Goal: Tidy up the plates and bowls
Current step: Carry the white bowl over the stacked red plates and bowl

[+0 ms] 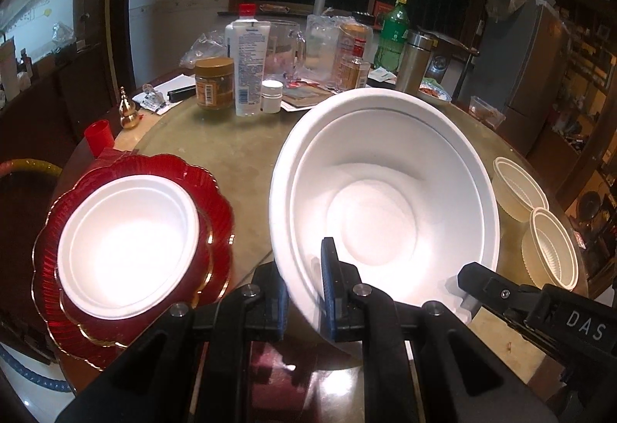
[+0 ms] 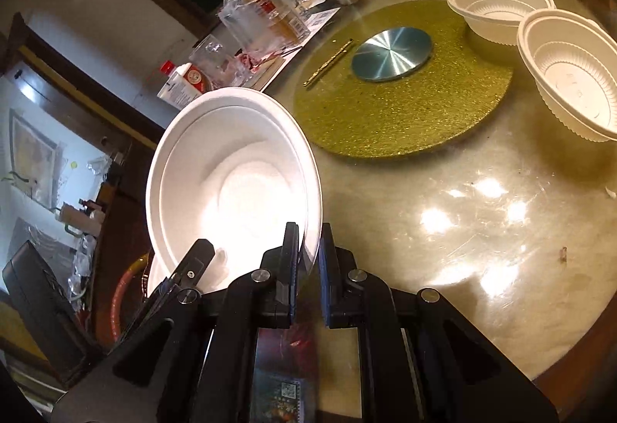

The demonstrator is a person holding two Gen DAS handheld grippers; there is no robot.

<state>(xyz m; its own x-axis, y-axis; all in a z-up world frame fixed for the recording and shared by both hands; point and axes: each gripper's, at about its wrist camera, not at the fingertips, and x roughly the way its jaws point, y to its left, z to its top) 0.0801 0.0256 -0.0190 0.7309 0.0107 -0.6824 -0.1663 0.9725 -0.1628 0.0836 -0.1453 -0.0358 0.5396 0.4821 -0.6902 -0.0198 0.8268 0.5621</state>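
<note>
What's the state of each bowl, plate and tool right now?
Large white bowl: lifted and tilted, rim pinched by both tools.
Left tool: shut on the bowl's rim.
Right tool: shut on the same rim.
Second white bowl: upright, resting on the red plates.
Two ribbed bowls: upright on the table, untouched.

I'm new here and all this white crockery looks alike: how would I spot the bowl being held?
Start at the round table with the gold glittery disc. Left of the disc, one smooth white bowl hangs tilted, both hand-held grippers pinching its rim. Unlike the two ribbed bowls resting on the table, it is plain-walled.
</note>
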